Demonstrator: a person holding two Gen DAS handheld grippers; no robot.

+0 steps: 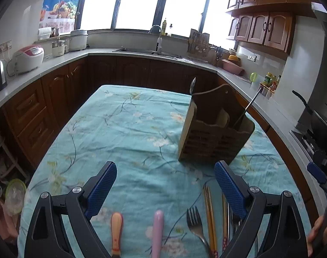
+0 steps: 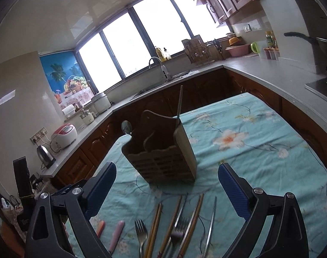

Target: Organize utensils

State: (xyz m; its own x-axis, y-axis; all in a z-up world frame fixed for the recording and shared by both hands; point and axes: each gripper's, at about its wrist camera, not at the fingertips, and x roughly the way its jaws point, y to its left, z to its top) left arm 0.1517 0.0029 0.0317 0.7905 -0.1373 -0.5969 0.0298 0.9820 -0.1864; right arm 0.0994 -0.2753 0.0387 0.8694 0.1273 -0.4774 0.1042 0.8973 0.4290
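- While the left wrist view looks down the desk under its turquoise flowered cloth, the left tongs stand apart with nothing between the blue pads.
- A brown wooden slatted utensil holder stands upright ahead and to the right, with a metal spoon and a thin dark rod sticking out of it.
- Near the camera lie an orange-handled utensil, a pink-handled utensil, a steel fork and yellow wooden chopsticks.
- From the right wrist view, the right tongs are likewise spread wide and empty.
- The holder stands just beyond them, and the fork, chopsticks and the pink handle lie loose on the cloth below.
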